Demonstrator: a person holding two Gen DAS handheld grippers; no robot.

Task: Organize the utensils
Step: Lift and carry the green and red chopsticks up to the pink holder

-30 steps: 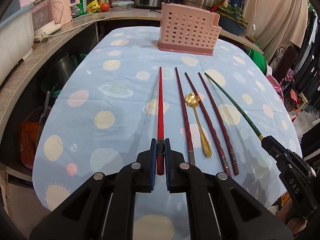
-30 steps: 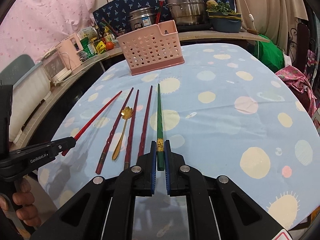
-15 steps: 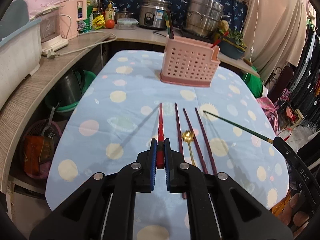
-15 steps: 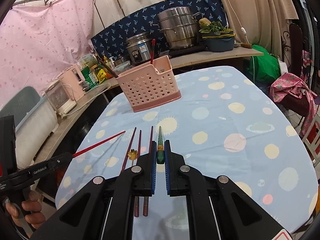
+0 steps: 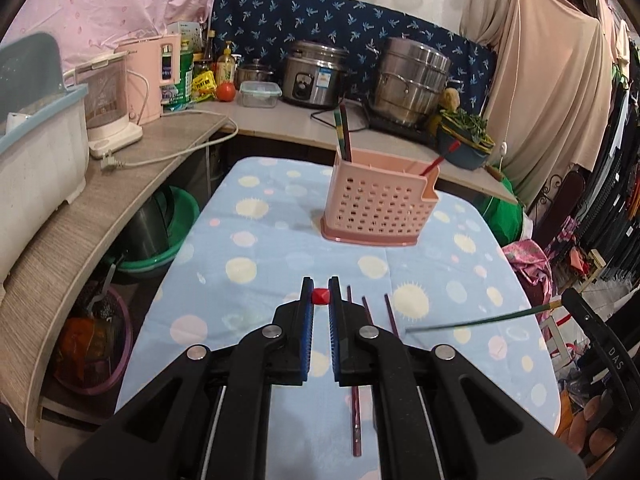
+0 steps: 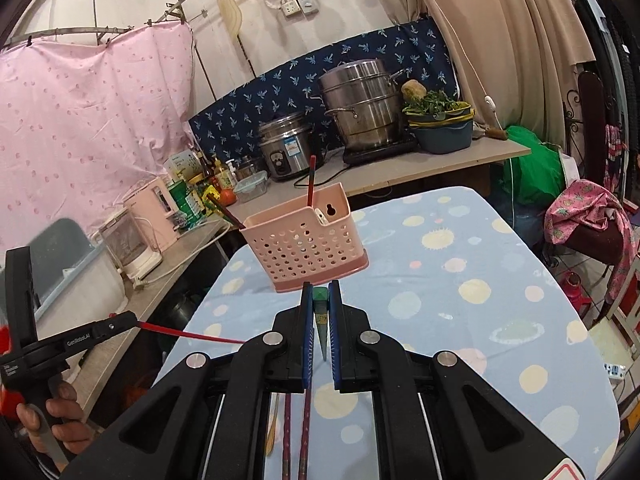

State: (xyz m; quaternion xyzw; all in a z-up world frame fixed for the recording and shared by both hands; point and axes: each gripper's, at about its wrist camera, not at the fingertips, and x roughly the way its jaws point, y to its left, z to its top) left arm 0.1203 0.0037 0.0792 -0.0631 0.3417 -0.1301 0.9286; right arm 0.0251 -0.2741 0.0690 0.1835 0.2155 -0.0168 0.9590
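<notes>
My left gripper (image 5: 320,298) is shut on a red chopstick (image 5: 320,296), held end-on above the table; its shaft shows in the right wrist view (image 6: 188,333). My right gripper (image 6: 320,300) is shut on a green chopstick (image 6: 321,316), lifted off the table; it also shows in the left wrist view (image 5: 472,322). A pink perforated utensil basket (image 5: 378,206) stands at the table's far middle with a few chopsticks upright in it. Dark red chopsticks (image 5: 355,420) and a gold spoon (image 6: 272,426) lie on the cloth below the grippers.
The table has a light blue spotted cloth (image 5: 260,248). A counter (image 5: 120,176) curves along the left and back with a kettle, rice cooker (image 5: 314,76), steel pot (image 5: 414,80) and a bowl of greens. Basins sit under the counter at left. Clothes hang at right.
Both grippers have risen and tilted up, lifting the red and green chopsticks off the table. The basket now sits lower and more central in both views.
</notes>
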